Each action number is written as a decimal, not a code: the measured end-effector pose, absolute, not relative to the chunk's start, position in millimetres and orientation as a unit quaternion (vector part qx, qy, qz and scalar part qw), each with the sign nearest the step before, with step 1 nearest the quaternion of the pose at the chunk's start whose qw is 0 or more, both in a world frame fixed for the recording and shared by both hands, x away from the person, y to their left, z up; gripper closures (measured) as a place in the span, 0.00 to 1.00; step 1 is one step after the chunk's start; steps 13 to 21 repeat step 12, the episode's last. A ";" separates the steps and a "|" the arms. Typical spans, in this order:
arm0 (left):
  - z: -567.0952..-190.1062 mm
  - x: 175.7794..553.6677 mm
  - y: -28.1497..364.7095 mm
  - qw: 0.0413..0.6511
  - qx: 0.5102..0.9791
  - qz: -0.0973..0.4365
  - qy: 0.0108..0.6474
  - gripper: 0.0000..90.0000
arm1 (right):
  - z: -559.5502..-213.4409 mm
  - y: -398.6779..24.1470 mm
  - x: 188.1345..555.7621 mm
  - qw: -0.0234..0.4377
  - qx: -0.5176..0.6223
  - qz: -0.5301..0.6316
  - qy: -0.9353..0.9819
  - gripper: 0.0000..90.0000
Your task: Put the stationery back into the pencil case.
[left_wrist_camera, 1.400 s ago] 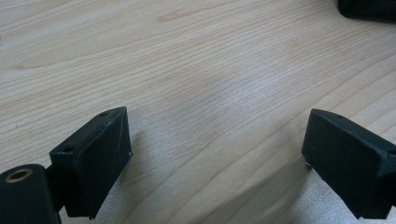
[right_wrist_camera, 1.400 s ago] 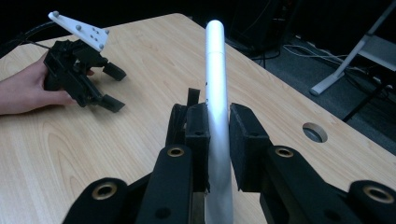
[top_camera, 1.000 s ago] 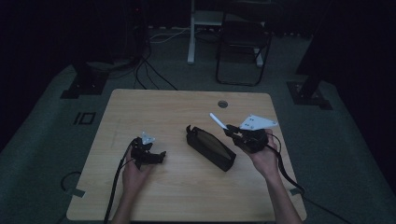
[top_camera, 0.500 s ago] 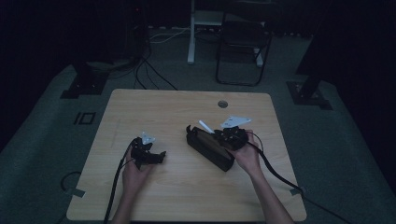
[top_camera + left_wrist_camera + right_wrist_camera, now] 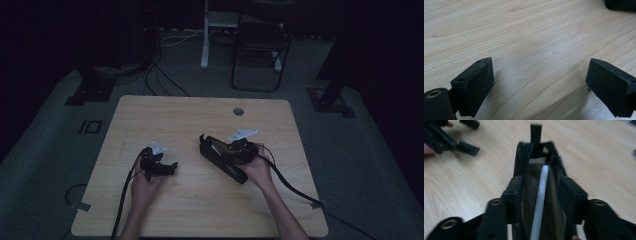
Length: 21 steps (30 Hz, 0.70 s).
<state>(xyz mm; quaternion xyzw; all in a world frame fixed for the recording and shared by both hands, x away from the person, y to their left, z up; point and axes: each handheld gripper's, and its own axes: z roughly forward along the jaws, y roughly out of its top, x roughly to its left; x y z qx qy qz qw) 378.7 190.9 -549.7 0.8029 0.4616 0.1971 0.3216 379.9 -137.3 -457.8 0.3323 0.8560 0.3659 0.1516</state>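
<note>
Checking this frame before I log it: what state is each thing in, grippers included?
Black fabric pencil pouch: unzipped, mouth open, lying on the table.
White slim pen: lying lengthwise inside the pouch, between the right gripper's jaws, not pinched.
Right gripper: open over the pouch mouth, jaws just opened.
Left gripper: open, holding nothing, resting low over the table.
Light wooden table: bare around the pouch.

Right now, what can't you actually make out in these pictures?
- Lower end of the white pen in the right gripper view: cut off by the bottom edge between the right gripper jaws.
- Bottom of the black pouch: in the high view, dim and partly covered by the right hand.
- Printing on the pen: blurred and too small.
- Left gripper: jaw bases cut off by the frame edge.
</note>
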 end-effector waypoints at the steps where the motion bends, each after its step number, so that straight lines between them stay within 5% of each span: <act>1: -549.7 378.6 190.7 0.322 0.802 0.197 0.462 0.09 | -454.0 -139.7 377.1 0.160 0.333 0.370 0.852 0.56; 8: -549.9 378.6 190.7 0.322 0.802 0.198 0.462 0.09 | -442.9 -172.4 364.3 0.201 0.355 0.398 0.821 0.42; 21: -549.8 378.7 190.7 0.322 0.802 0.197 0.462 0.09 | -448.8 -198.1 368.4 0.205 0.393 0.400 0.802 0.39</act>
